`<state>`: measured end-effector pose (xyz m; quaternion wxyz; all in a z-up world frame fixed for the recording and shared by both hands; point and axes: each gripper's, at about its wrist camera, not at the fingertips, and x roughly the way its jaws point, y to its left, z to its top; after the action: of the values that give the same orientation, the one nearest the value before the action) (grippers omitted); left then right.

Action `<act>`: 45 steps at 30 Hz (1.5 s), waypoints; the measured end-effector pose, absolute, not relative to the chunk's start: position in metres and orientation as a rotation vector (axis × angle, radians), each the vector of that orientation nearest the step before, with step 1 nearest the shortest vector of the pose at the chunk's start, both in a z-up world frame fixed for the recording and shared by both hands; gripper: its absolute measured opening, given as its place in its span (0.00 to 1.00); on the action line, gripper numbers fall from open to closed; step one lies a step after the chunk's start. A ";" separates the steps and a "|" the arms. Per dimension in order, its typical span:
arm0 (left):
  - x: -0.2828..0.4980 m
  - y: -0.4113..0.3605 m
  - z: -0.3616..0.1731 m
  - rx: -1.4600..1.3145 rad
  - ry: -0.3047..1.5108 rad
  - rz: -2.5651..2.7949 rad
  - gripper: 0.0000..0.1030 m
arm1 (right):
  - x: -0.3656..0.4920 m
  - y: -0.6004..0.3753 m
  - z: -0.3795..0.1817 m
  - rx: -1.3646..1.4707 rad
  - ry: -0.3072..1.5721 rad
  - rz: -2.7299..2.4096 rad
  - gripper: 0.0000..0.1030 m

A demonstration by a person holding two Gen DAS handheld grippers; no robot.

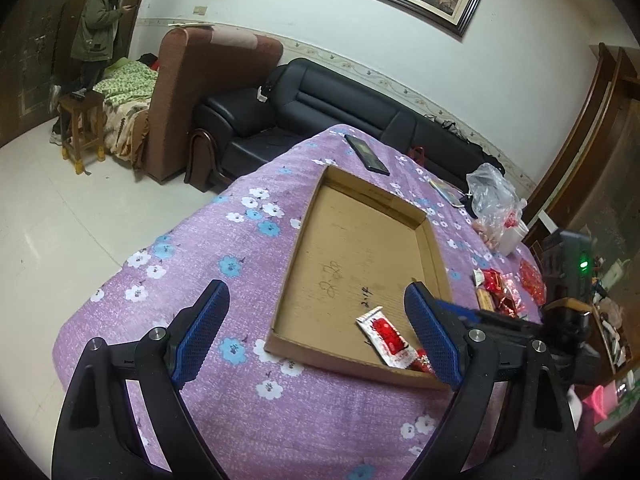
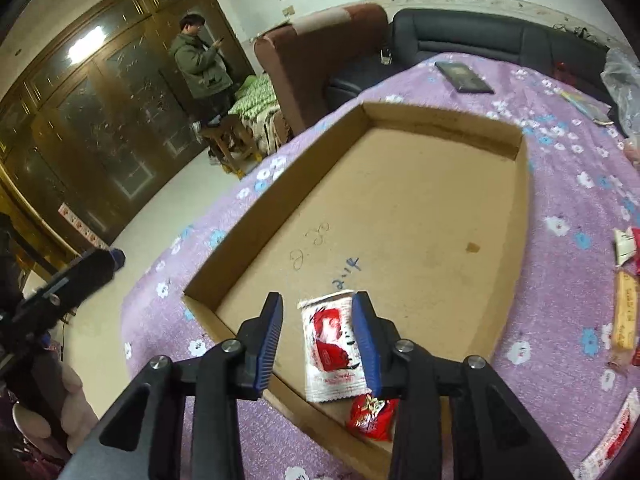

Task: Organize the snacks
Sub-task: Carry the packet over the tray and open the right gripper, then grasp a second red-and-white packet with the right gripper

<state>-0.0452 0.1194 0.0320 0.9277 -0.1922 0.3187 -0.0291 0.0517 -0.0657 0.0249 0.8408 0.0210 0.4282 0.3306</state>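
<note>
**Purple floral cloth covers the bench**

The bench [image 1: 168, 280] wears a purple cloth printed with white and blue flowers. A shallow cardboard tray [image 1: 438, 256] lies directly on it near the middle. Beyond the tray's far corner rests a dark flat phone [image 1: 366, 155]. To the tray's right lie loose red and yellow snack packets [image 1: 496, 286], and farther back a crumpled clear plastic bag [image 1: 494, 196].

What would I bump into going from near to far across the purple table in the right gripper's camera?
Red candy wrapper → white and red snack packet → blue scribbles on the cardboard tray's floor → tray's far wall → dark flat tablet.
</note>
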 end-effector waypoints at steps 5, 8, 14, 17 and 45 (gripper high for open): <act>-0.053 0.105 0.042 -0.369 0.641 -0.094 0.87 | 0.033 -0.122 0.051 0.126 0.817 0.633 0.40; -0.055 0.093 0.046 -0.344 0.639 -0.119 0.87 | 0.017 -0.181 0.055 0.176 0.774 0.513 0.46; -0.044 0.054 0.042 -0.324 0.678 -0.205 0.87 | 0.001 -0.293 0.027 0.276 0.844 0.213 0.49; -0.037 0.024 0.044 -0.302 0.700 -0.268 0.87 | 0.002 -0.306 0.012 0.307 0.887 0.196 0.50; 0.133 -0.207 -0.020 -0.065 0.976 -0.390 0.87 | 0.019 -0.337 -0.025 0.357 0.890 0.156 0.28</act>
<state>0.1328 -0.2069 -0.0202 0.8645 -0.0311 0.4657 -0.1863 0.0189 -0.3375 -0.0250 0.8843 0.1715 0.4278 0.0750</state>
